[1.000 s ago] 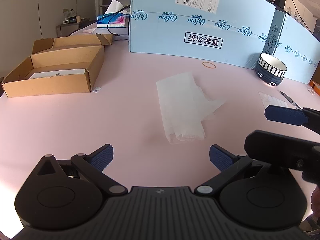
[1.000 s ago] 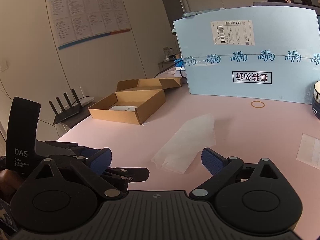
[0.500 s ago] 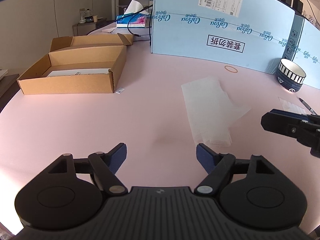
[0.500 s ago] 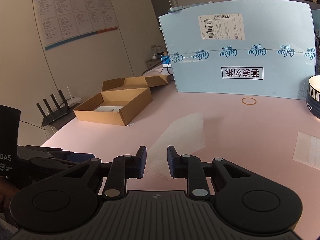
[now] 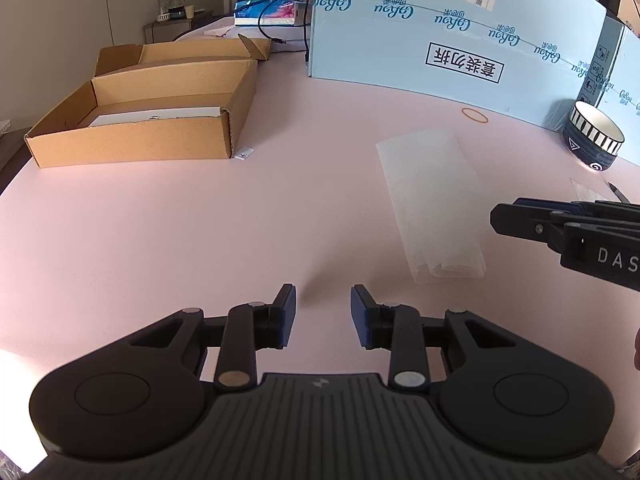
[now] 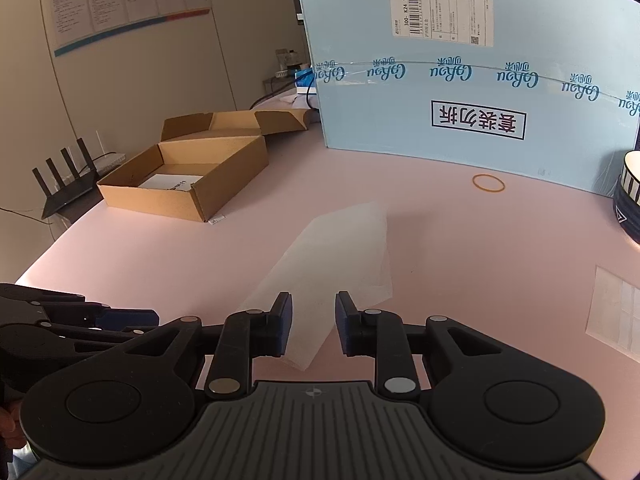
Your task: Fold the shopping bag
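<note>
The right gripper (image 5: 516, 216) is running off the right edge of the left wrist view, its jaws seen side-on and their gap impossible to read there. The striped bowl (image 6: 630, 196) is being cropped by the right wrist view's edge. The near end of the shopping bag (image 6: 340, 264) is disappearing behind the right gripper's fingers (image 6: 282, 322). A dark sliver at the table's far right, possibly a pen (image 5: 618, 191), is staying too small to identify.

The table (image 5: 200, 220) was pale pink; the folded shopping bag (image 5: 434, 204) on it was translucent white. The cardboard box (image 5: 160, 120) was tan, the big carton (image 6: 480, 80) light blue with teal lettering, the bowl (image 5: 592, 136) navy with a black-and-white striped rim, and the rubber band (image 6: 488, 183) orange.
</note>
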### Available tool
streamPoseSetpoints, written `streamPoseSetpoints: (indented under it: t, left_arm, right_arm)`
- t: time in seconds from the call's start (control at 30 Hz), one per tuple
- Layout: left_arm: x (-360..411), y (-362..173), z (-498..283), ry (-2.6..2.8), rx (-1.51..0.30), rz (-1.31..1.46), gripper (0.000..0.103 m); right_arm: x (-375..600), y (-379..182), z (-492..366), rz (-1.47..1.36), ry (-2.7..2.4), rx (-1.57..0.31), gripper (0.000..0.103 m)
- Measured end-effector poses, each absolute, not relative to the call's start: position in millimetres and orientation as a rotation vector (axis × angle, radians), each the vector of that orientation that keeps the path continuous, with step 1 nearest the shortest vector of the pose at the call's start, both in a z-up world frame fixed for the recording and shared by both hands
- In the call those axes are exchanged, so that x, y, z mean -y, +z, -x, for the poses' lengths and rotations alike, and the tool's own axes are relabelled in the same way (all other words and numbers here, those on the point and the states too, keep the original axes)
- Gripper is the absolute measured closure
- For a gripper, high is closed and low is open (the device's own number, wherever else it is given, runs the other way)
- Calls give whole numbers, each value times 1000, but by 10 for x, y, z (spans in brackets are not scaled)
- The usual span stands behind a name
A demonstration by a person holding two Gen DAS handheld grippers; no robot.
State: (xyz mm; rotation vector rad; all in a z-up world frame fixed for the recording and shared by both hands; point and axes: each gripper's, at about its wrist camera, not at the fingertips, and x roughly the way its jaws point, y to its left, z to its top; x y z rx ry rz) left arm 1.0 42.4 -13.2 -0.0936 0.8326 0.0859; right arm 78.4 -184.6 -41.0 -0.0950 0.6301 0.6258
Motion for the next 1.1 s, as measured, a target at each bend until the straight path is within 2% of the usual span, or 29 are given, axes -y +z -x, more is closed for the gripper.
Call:
streamPoseSetpoints:
  t: [0.07, 0.13, 0.3, 0.5, 1.0, 1.1]
  left_arm:
    - [-392, -106, -46, 62, -804, 77, 47]
    - [-364, -80, -85, 33, -779, 66, 43]
    - [-330, -72, -191, -5, -775, 47, 43]
    - [-281, -128, -144, -61, -754, 5, 43]
    - [-30, -202, -72, -188, -680, -105, 42]
    - [-30, -247, -124, -191, -692, -117, 50]
  right_arm:
    - [1830, -415, -830, 104, 613, -629, 68]
    - [1837, -426, -876, 95, 607, -634, 68]
    - [1844, -505, -931, 29, 641, -702, 69]
    - [1821, -565, -926, -12, 665, -738, 98]
    - [2018, -252, -858, -192, 685, -639, 100]
    - [2073, -292, -840, -192, 650, -654, 99]
